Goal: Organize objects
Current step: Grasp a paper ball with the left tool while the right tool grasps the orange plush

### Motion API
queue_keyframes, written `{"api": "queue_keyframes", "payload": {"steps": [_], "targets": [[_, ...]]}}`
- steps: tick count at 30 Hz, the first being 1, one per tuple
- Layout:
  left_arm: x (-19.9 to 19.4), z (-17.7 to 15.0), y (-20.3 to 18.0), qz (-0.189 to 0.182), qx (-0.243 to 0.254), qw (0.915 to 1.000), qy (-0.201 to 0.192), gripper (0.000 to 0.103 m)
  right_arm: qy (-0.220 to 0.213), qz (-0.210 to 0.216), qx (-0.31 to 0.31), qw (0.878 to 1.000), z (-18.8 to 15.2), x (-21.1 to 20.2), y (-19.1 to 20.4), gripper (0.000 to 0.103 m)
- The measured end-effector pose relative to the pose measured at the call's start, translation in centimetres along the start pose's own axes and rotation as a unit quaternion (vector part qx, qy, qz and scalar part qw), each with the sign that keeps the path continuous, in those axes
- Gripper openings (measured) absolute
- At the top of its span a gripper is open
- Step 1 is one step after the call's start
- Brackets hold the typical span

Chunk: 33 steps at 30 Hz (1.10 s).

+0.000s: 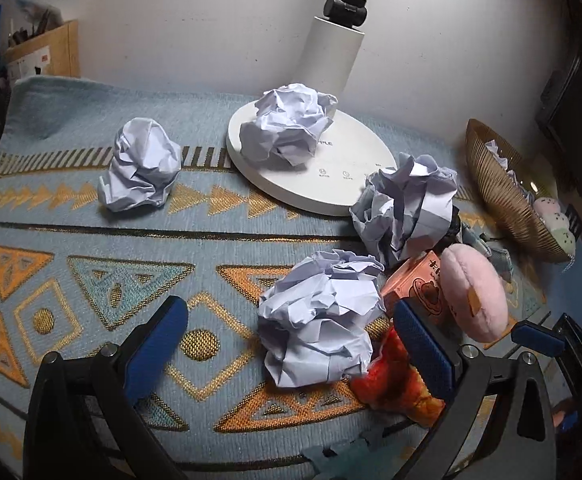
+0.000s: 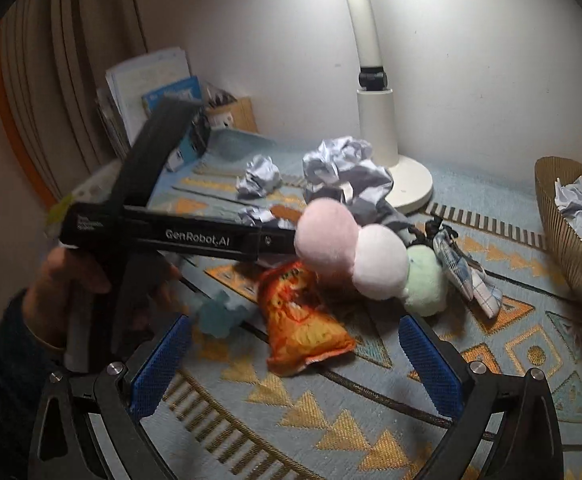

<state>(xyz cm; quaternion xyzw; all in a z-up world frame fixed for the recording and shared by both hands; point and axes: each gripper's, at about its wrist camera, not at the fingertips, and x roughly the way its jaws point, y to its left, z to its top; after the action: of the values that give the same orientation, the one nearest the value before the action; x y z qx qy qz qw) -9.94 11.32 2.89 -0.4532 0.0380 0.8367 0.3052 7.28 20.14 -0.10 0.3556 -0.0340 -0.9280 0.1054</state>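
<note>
Both grippers hang open over a cluttered patterned cloth [image 1: 91, 240].

The left gripper [image 1: 291, 344] has its jaws wide, a crumpled paper ball [image 1: 319, 320] lying on the cloth between the fingers, nearer the right one; an orange snack bag [image 1: 395, 384] sits just beside that finger. The right gripper [image 2: 295, 356] is also spread wide and empty, with the same snack bag and a three-ball plush toy [image 2: 371, 260] ahead of its fingertips (one more paper wad [image 2: 575, 204] lies in the basket [image 2: 563, 240] off to the right).
</note>
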Motion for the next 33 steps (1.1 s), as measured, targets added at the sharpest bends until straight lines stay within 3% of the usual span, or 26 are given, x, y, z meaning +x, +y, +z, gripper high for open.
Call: {"api": "queue_keyframes", "payload": {"steps": [4,8,12,18,19,20,21,23,25,27,30,33], "targets": [[0.2,-0.4,-1.0,0.031,0.032,0.9989,-0.011,0.103,0.043,-0.021,-0.013,0.999,-0.3,2.0,0.6,0.103],[0.5,-0.6,-1.8,0.055,0.044,0.9975,-0.005,0.103,0.095,-0.066,0.025,0.993,-0.5,4.0,-1.3,0.103],[0.7,-0.5,-2.1,0.067,0.051,0.9965,0.000,0.103,0.106,-0.100,-0.004,0.989,-0.2,4.4,-0.2,0.103],[0.7,-0.5,-2.5,0.079,0.053,0.9955,0.004,0.102,0.102,-0.110,0.012,0.989,1.0,5.7,0.6,0.103],[0.5,-0.5,-2.4,0.080,0.048,0.9957,0.001,0.100,0.098,-0.109,0.011,0.989,0.9,5.5,0.8,0.096],[0.0,-0.5,-2.1,0.093,0.035,0.9950,-0.012,0.071,0.084,-0.098,0.002,0.992,0.9,4.8,1.1,0.057],[-0.6,-0.4,-1.8,0.108,0.010,0.9935,-0.035,0.046,0.070,-0.105,-0.003,0.992,0.8,4.0,1.2,0.040],[-2.2,-0.4,0.0,0.069,-0.048,0.9938,-0.073,0.046,0.068,-0.111,-0.006,0.991,0.5,3.3,1.3,0.038],[-3.2,-0.5,1.7,0.022,-0.093,0.9917,-0.085,0.046,0.063,-0.115,-0.006,0.991,0.4,2.6,1.2,0.038],[-4.0,-0.7,2.6,0.025,-0.116,0.9877,-0.103,0.046,0.057,-0.104,-0.003,0.993,0.1,1.7,1.0,0.038],[-5.4,-0.7,2.2,0.048,-0.094,0.9845,-0.140,0.046,0.028,-0.076,0.005,0.997,0.2,0.0,0.6,0.037],[-6.9,-0.8,1.0,0.043,-0.048,0.9813,-0.181,0.046,-0.021,-0.036,0.015,0.999,0.3,-2.5,0.5,0.037]]}}
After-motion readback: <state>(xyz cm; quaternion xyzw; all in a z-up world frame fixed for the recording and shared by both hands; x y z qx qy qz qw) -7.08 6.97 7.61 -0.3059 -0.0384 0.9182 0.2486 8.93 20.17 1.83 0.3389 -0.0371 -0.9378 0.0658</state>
